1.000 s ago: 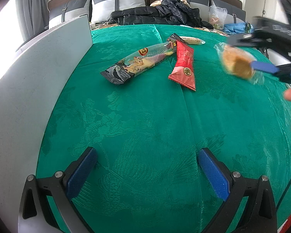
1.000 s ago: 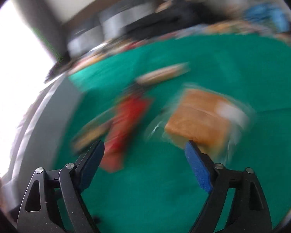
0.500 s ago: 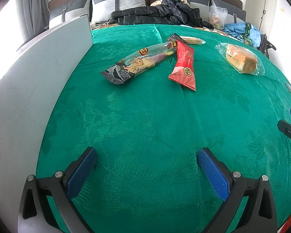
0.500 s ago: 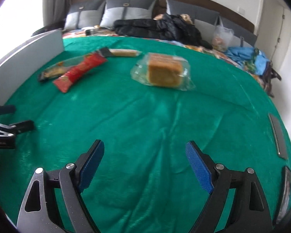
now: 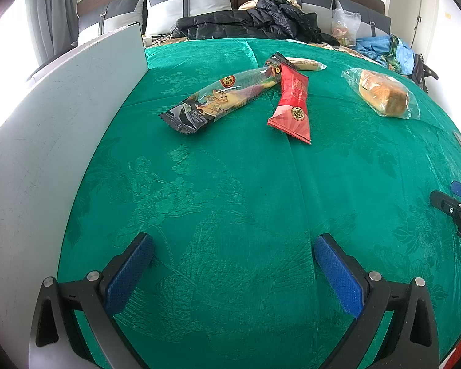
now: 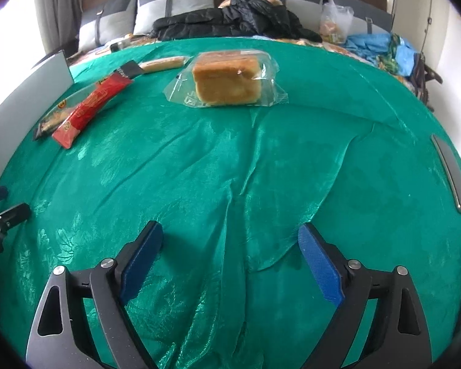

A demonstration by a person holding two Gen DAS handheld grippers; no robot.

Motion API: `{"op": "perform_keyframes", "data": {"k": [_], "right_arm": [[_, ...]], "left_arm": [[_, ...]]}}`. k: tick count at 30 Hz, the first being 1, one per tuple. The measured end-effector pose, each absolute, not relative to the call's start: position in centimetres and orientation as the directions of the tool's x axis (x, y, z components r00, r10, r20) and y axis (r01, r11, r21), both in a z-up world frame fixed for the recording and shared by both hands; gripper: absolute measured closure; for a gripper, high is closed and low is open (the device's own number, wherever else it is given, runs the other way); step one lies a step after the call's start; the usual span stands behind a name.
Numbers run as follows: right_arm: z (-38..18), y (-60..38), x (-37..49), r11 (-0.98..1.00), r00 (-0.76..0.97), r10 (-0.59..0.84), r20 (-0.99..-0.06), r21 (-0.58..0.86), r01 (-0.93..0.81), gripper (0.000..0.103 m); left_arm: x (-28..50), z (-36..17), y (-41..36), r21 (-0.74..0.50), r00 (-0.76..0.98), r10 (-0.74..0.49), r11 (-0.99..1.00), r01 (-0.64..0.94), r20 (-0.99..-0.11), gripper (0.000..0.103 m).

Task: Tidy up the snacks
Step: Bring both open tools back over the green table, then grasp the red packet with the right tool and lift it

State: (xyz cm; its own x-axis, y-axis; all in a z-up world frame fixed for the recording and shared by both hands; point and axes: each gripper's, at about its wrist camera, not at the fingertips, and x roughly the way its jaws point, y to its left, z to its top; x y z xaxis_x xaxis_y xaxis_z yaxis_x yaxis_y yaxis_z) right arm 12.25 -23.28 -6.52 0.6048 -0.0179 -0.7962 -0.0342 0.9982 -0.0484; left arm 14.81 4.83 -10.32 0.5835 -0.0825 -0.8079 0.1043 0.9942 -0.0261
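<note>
I have both the left gripper [image 5: 230, 272] and the right gripper [image 6: 230, 259] wide open and empty over the green cloth [image 6: 230, 169], since the wrapped bread [image 6: 226, 81] lies apart from the other snack packets [image 5: 289, 104].

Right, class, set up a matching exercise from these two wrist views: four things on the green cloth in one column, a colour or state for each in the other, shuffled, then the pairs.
Things:
1. bread
2. long red packet
3. clear-and-black packet
4. right gripper

Descriptions:
A. open, nothing between its fingers
B. sealed in a clear bag, lying apart from the others
C. red with a gold round seal
D. dark end, cartoon print, partly see-through

Pairs: 1-B, 2-C, 3-D, 4-A
</note>
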Motion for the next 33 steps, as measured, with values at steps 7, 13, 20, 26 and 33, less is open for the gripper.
{"op": "perform_keyframes", "data": {"k": [7,13,20,26,33], "right_arm": [[-6.67,-23.17,12.33,0.998,0.603,-0.017,-0.797,-0.046,-0.032,0.008],[-6.66,-23.19,12.3,0.998,0.604,-0.017,-0.797,-0.046,-0.033,0.007],[-6.65,-23.22,12.31,0.998,0.605,-0.017,-0.796,-0.047,-0.034,0.007],[-6.65,-23.22,12.28,0.998,0.606,-0.017,-0.796,-0.047,-0.034,0.007],[-6.74,-23.19,12.32,0.998,0.607,-0.014,-0.795,-0.044,-0.034,0.007]], "left_arm": [[14.82,-10.29,4.86,-0.026,0.583,-0.082,0.994,0.103,-0.808,0.0],[14.81,-10.3,4.82,-0.026,0.584,-0.082,0.994,0.104,-0.808,0.0],[14.79,-10.3,4.78,-0.026,0.583,-0.082,0.994,0.104,-0.808,0.0],[14.8,-10.29,4.77,-0.024,0.582,-0.081,0.994,0.104,-0.809,0.0],[15.1,-10.34,5.46,-0.025,0.579,-0.102,0.99,0.139,-0.809,0.0]]}}
